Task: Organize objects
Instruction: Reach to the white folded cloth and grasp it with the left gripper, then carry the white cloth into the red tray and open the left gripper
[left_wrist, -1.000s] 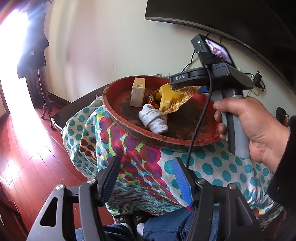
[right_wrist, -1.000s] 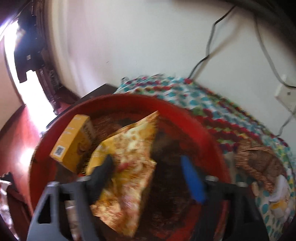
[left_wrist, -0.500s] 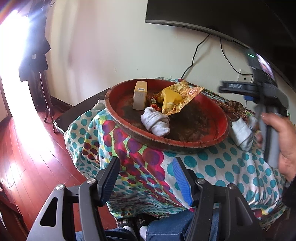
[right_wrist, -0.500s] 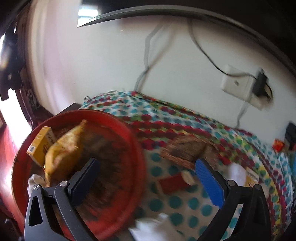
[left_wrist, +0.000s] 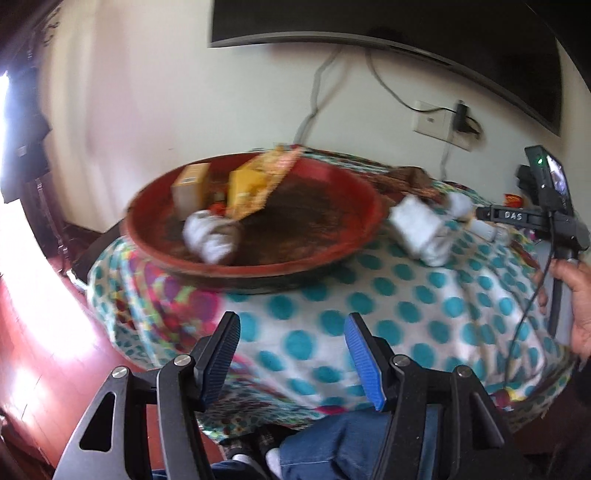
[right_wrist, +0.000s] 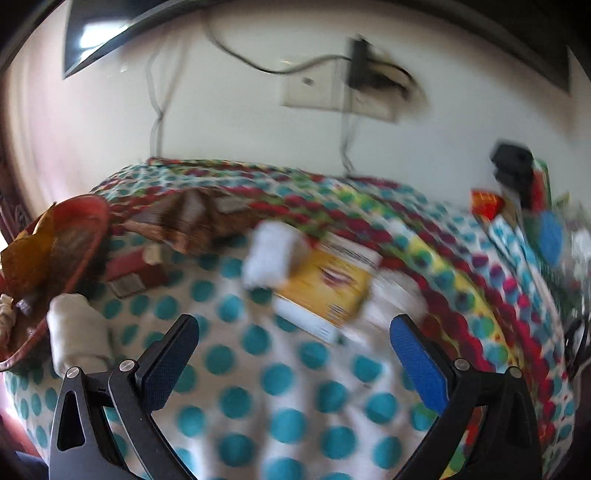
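Now right gripper (right_wrist: 293, 354) empty, jaws wide, hovering over cloth short of yellow box (right_wrist: 325, 291); left gripper (left_wrist: 291, 354) also agape, idle; judged best: centre jaws across box's narrow sides, then carry to tray (left_wrist: 369, 221).

Black gripper (left_wrist: 291, 356), one blue pad (left_wrist: 364, 363)

Only one text reads clearly: the white letters "DAS" on the black body of the right gripper (left_wrist: 524, 216), seen from the left wrist view. The yellow box (right_wrist: 325, 291) on the counter, in the right wrist view, bears dark print, but blur makes it unreadable. Print on the snack bag (left_wrist: 258, 181) and carton (left_wrist: 190, 186) in the red tray (left_wrist: 295, 266) is also too blurred.
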